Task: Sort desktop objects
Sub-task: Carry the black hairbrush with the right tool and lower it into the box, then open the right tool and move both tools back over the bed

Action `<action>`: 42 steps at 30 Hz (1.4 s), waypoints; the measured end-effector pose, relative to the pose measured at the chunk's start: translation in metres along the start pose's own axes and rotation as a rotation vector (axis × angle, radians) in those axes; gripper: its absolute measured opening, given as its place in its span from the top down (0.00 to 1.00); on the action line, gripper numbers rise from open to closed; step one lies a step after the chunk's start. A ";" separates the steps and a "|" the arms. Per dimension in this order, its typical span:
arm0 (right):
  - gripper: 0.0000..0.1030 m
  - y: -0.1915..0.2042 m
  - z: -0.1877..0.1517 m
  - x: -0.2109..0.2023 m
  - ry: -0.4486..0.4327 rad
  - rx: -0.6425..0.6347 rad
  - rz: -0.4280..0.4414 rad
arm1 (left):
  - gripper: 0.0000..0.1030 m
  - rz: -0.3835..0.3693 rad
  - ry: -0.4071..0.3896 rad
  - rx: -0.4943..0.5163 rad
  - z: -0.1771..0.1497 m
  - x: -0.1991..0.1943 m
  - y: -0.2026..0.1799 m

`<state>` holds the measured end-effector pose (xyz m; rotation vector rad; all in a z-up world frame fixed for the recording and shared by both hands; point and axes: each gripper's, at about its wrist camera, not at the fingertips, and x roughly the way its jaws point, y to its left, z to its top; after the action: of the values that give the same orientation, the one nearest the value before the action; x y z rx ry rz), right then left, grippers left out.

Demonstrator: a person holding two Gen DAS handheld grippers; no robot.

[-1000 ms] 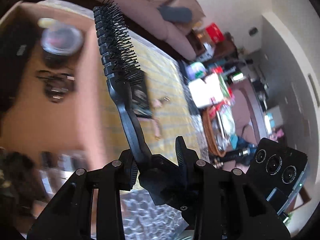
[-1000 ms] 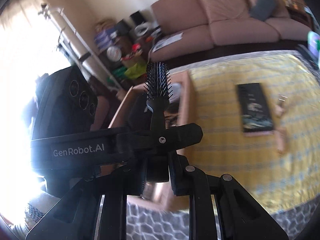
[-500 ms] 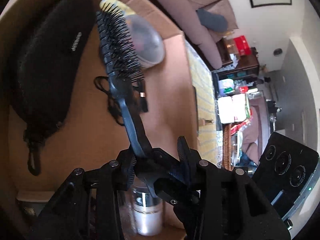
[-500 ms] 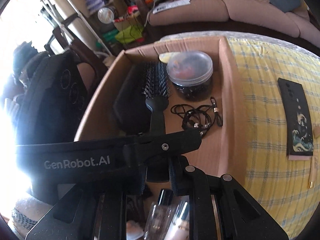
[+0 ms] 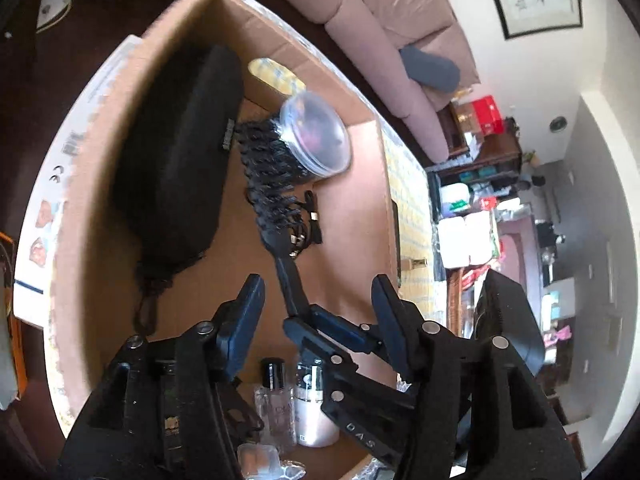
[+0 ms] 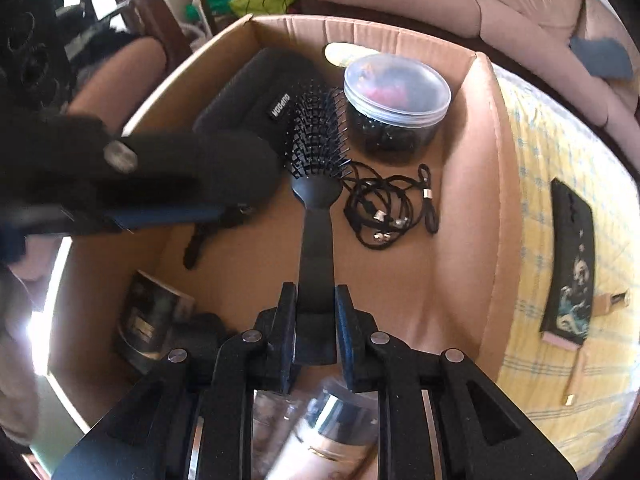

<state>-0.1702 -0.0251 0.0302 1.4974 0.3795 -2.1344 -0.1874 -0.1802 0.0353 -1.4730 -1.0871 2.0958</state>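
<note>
My right claw was pinching the flat handle of the black plastic vent hairbrush, holding it nose-down over the open brown cardboard box. That steep angle made sense to me: the bristled head hung low between the long black zip pouch and the clear-lidded round plastic tub of dark bits, just beside the tangle of black cables, the one free strip of box floor I could see. Whether the bristles already touched the cardboard, I couldn't tell.

My left claw had just been opening, and its pads stood spread on either side of the handle, touching nothing. So the handover looked done to me; the right one alone carried the brush.

Small glass bottles crowded the near corner of the box, right under my grip, so I judged the handle had to come down ahead of them, not on top.

Out on the yellow checked cloth of the surface, a slim black case with a wave print lay waiting, well apart from the box.
</note>
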 end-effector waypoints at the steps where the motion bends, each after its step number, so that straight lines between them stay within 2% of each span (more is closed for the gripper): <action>1: 0.82 0.000 0.000 0.001 0.005 -0.002 -0.004 | 0.50 -0.002 -0.007 -0.007 0.000 -0.003 0.002; 7: 0.81 0.004 0.003 0.015 0.088 -0.028 -0.009 | 0.50 -0.009 -0.021 -0.010 -0.001 -0.009 0.002; 15: 0.83 -0.006 0.007 0.011 0.095 -0.009 -0.009 | 0.46 -0.002 -0.022 -0.002 -0.007 -0.017 0.001; 17: 0.77 -0.011 0.010 0.011 0.084 0.031 0.013 | 0.43 0.000 -0.020 0.003 -0.011 -0.020 0.001; 21: 0.68 -0.024 0.012 -0.002 0.029 0.111 0.084 | 0.36 0.010 -0.022 0.018 -0.015 -0.027 -0.001; 22: 0.59 -0.028 0.013 -0.006 0.013 0.117 0.071 | 0.33 0.013 -0.024 0.023 -0.015 -0.029 -0.002; 23: 0.50 -0.033 0.013 -0.012 -0.006 0.119 0.056 | 0.28 0.018 -0.027 0.027 -0.016 -0.030 -0.004; 24: 0.48 -0.038 0.012 -0.019 -0.024 0.123 0.049 | 0.24 0.022 -0.031 0.031 -0.016 -0.031 -0.006; 26: 0.43 -0.044 0.001 -0.030 -0.058 0.141 0.050 | 0.10 0.028 -0.038 0.040 -0.018 -0.033 -0.010; 28: 0.36 -0.054 -0.008 -0.047 -0.102 0.167 0.064 | 0.06 0.038 -0.039 0.057 -0.019 -0.032 -0.017; 31: 0.20 -0.055 -0.023 -0.067 -0.155 0.197 0.072 | 0.04 0.045 -0.029 0.087 -0.023 -0.029 -0.029; 36: 0.19 -0.078 -0.043 -0.100 -0.230 0.231 0.083 | 0.00 0.034 0.003 0.160 -0.035 -0.016 -0.062; 42: 0.16 -0.138 -0.084 -0.143 -0.329 0.321 0.035 | 0.00 0.091 0.021 0.338 -0.057 0.008 -0.124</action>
<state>-0.1404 0.1666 0.1262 1.2626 -0.1101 -2.4445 -0.1560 -0.0732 0.1147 -1.3949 -0.6272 2.1880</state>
